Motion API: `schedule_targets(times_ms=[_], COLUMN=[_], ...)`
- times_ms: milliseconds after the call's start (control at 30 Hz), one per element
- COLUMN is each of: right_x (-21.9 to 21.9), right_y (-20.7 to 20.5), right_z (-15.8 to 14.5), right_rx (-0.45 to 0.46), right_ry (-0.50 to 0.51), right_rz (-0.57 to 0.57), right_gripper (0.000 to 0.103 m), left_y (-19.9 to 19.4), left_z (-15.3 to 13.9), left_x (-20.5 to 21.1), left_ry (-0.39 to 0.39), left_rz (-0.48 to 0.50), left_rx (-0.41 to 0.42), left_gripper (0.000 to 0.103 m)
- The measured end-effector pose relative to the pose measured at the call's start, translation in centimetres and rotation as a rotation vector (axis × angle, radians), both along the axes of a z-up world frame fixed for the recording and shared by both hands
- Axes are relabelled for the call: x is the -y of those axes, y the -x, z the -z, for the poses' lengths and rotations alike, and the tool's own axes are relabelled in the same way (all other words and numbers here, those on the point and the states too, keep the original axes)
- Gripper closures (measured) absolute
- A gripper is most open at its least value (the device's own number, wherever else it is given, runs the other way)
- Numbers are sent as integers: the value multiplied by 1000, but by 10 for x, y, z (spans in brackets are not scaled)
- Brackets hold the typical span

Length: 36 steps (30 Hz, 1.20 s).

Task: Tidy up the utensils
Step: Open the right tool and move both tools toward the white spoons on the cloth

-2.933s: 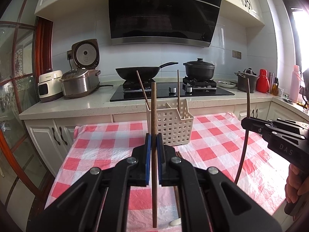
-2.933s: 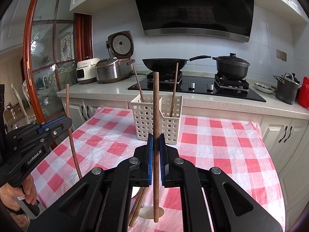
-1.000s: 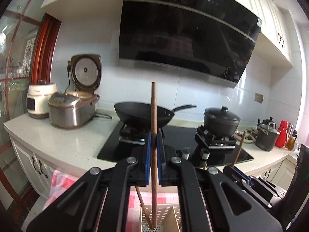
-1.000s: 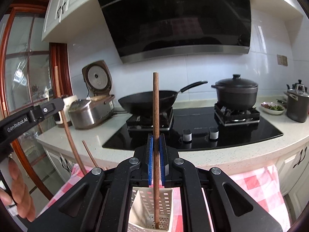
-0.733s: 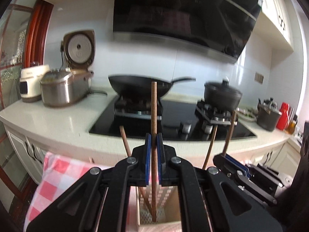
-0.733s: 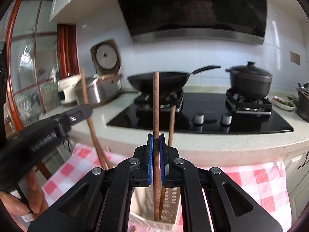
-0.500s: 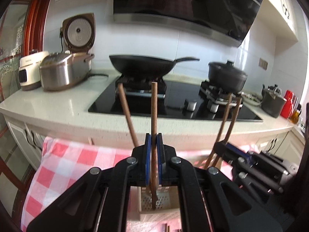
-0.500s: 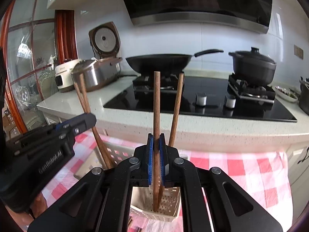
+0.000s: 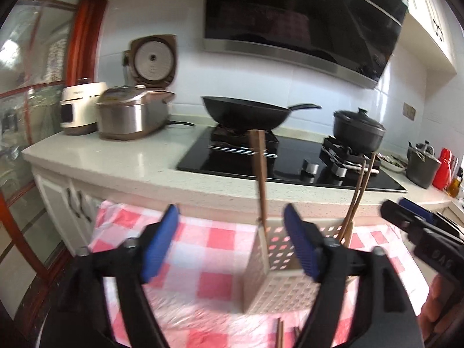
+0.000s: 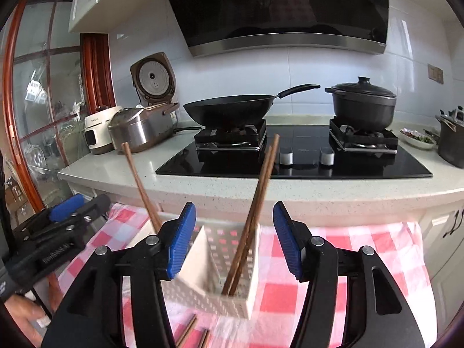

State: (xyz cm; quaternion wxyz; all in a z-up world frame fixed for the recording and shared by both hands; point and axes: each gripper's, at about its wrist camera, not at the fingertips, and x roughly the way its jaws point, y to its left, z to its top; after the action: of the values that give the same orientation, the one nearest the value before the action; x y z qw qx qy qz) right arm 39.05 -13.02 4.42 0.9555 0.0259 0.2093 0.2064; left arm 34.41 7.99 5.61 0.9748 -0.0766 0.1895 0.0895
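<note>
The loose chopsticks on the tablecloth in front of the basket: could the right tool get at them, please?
Probably yes: the chopsticks lie uncovered on the tablecloth, just below the right tool, whose jaws are opening with nothing gripped. The basket stands behind them.

Kitchen: pale tiled wall (image 10: 237, 72), black range hood (image 10: 278, 5) above a hob (image 10: 301, 156), white countertop (image 9: 110, 159), wood-framed glass door (image 10: 37, 101) far left.
</note>
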Motion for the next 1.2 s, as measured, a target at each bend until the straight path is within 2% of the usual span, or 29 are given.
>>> schedule_targets(times_ms=[67, 333, 533, 700, 900, 1200], right_x=[7, 16, 31, 42, 48, 48], right_y=[15, 70, 103, 127, 149, 176], right_z=[8, 66, 104, 122, 133, 149], right_rx=[-16, -123, -197, -219, -243, -293], right_ry=[6, 48, 20, 3, -15, 2], right_rz=[0, 6, 26, 41, 20, -20], right_gripper=[49, 55, 57, 62, 63, 63], left_y=[19, 67, 89, 107, 128, 153], left_z=[6, 55, 88, 110, 128, 127], left_x=[-6, -9, 3, 12, 30, 35], left_ry=[8, -1, -30, -29, -89, -113], left_rz=[-20, -18, 14, 40, 76, 88], left_rx=[-10, -139, -215, -258, -299, -285], left_gripper=[21, 21, 21, 21, 21, 21])
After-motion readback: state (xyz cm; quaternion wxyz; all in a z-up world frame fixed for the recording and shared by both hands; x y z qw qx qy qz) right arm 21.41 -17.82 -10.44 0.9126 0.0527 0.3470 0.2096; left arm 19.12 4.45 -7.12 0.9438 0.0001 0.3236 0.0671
